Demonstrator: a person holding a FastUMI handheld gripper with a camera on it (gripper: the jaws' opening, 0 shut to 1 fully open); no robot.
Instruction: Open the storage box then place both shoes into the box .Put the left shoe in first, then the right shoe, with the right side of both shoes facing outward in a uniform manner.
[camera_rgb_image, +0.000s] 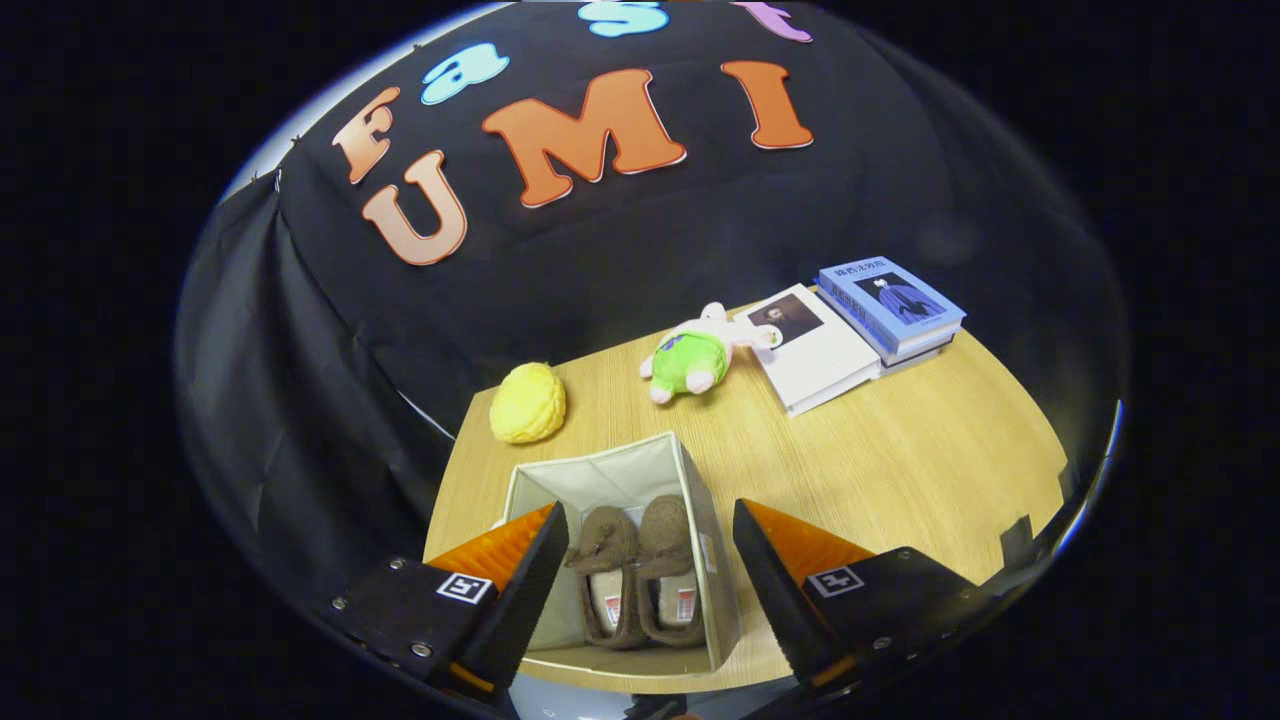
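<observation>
I see one storage box (690, 490) on the wooden table (900, 470), open at the top, and I take it as my landmark. Inside it I count two shoes, brown and fuzzy, lying side by side and touching along their length: the left-hand shoe (606, 570) and the right-hand shoe (672, 560), toes pointing away from me toward the box's far wall. My gripper (650, 560) hangs over the near part of the box with its two fingers spread wide, holding nothing; one finger sits over the box's left wall, the other just outside its right wall, and both shoes show between them. Beyond the box, off its far left corner, lies one yellow plush ball (528, 402). Beyond the box and a little to its right lies one green and white plush toy (695, 358). Farther right of that I count two books: a white book (815, 350), and a blue book (890, 305) just beside it.
</observation>
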